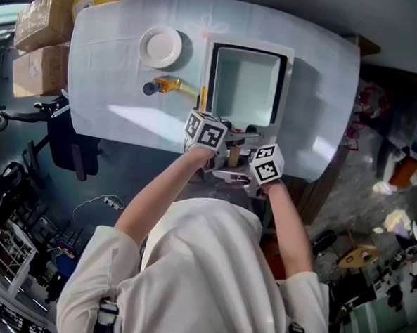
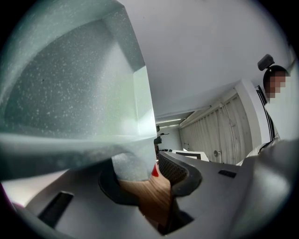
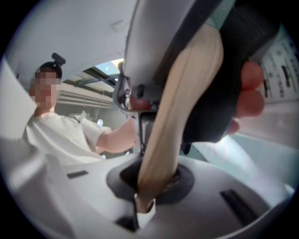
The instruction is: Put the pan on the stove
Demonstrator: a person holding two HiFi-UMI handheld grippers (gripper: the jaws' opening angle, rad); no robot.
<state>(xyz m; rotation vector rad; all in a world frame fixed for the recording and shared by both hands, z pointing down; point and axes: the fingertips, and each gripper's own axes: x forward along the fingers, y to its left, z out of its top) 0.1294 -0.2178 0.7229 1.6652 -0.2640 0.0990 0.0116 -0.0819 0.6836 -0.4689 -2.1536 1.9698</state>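
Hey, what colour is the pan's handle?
Light brown wood grain; the pan's handle shows best in the right gripper view.

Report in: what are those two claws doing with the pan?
Left gripper and right gripper both shut on wooden handle. Square pan over stove, contact unclear. Nothing in the way.

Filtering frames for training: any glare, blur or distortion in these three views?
Head view: fisheye curves the table edges, glare patches on its cloth. Left gripper view: the pan looms close and soft, corners vignetted black. Right gripper view: the wooden handle is blurred up close, same black corners.
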